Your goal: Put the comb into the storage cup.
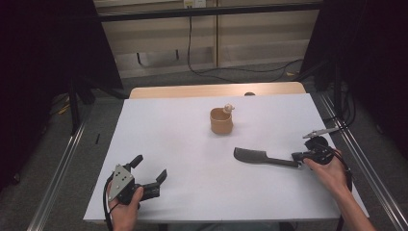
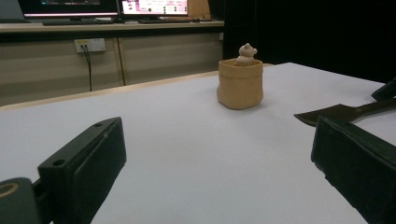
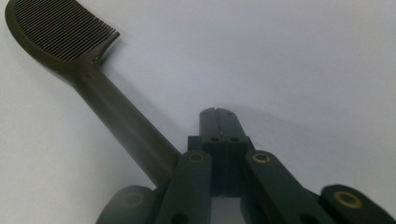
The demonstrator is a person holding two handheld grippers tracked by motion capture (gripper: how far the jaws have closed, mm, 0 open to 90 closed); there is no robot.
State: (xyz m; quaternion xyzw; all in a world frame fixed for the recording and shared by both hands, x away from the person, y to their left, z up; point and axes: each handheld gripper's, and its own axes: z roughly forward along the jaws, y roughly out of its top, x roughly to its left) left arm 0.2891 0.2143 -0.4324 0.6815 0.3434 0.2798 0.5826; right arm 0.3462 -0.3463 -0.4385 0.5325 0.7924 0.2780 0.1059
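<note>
The left tool [image 1: 148,169] rests low with jaws spread wide, while the right tool [image 1: 299,156] has its jaws pressed together.

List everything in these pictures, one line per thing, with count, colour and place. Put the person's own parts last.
table: one, white top with a wood edge at the far side, centre of the high view
cup: one, tan, upright on the table's far middle
figure: one, pale, at the cup's rim; whether inside or behind it is unclear
comb: one, dark, lying flat right of centre, handle end at the right gripper
monitors: two, lit, on a desk far behind in the left gripper view
left gripper: one, black, near left of the table, jaws open with nothing between
right gripper: one, black, jaws shut together, comb handle passing beside them
hands: two, at the near edge, one on each gripper
</note>
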